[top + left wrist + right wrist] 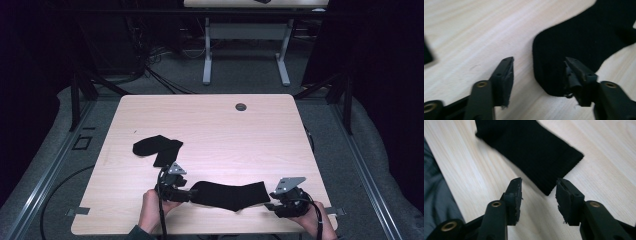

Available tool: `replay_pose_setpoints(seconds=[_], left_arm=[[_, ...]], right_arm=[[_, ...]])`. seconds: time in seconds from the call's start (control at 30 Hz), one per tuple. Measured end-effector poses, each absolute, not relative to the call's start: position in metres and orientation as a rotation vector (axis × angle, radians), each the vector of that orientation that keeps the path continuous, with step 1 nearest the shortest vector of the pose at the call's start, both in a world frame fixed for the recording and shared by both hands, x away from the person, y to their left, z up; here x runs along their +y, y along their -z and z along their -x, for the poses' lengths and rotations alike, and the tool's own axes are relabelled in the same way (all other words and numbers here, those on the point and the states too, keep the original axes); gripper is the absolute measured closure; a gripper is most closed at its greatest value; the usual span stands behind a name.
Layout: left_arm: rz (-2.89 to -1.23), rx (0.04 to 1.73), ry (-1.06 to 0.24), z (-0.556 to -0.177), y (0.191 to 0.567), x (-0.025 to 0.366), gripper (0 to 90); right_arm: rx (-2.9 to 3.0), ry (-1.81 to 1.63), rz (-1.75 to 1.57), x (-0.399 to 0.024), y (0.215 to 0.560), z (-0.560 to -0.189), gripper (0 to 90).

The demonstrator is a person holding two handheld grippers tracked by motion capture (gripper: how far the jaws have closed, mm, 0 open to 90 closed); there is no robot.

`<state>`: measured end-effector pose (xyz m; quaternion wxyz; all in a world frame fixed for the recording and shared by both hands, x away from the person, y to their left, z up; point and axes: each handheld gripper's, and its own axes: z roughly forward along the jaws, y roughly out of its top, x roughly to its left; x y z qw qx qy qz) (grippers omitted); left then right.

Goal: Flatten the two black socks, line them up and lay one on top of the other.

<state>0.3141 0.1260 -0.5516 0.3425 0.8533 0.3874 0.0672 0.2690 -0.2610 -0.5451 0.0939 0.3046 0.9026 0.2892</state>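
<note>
Overhead plus two close gripper views

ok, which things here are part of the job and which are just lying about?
In the job:
- black sock laid flat between the grippers
- left gripper, open at its toe end
- right gripper, open at its cuff end

Lying about:
- second black sock, farther up the table
- grommet hole

The far half of the pale wooden tabletop lay bare — only a small round dark grommet sat flush there. A flat black sock stretched along the near edge, and a crumpled black sock lay left of centre — both low.
</note>
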Motion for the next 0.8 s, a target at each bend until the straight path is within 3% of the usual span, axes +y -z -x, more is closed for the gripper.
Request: replay_pose_setpoints(seconds=[0.13,0.2,0.27,0.33,0.53,0.57,0.6,0.8], left_arm=[[-2.194,1.002,-0.228,-0.314,0.549,0.128,27.9],[-2.187,0.999,-0.263,-0.315,0.55,0.125,20.6],[-2.195,1.001,-0.284,-0.316,0.551,0.123,17.3],[-2.222,0.993,-0.331,-0.318,0.556,0.116,15.5],[-2.24,0.994,-0.386,-0.321,0.566,0.108,14.1],[-2.246,0.995,-0.393,-0.322,0.567,0.107,12.2],[-2.25,0.999,-0.394,-0.322,0.569,0.106,12.1],[-2.279,0.993,-0.41,-0.32,0.575,0.107,11.1]], right_arm=[[2.614,-0.934,-1.007,-0.266,0.539,-0.275,47.3],[2.518,-0.967,-1.134,-0.264,0.541,-0.282,32.7],[2.5,-0.962,-1.158,-0.263,0.542,-0.284,29.1],[2.462,-0.935,-1.213,-0.255,0.55,-0.292,17.0],[2.428,-0.89,-1.253,-0.244,0.563,-0.301,9.5],[2.423,-0.882,-1.274,-0.24,0.568,-0.305,2.6],[2.42,-0.886,-1.278,-0.239,0.57,-0.307,1.3],[2.424,-0.832,-1.27,-0.237,0.58,-0.311,0.0]])
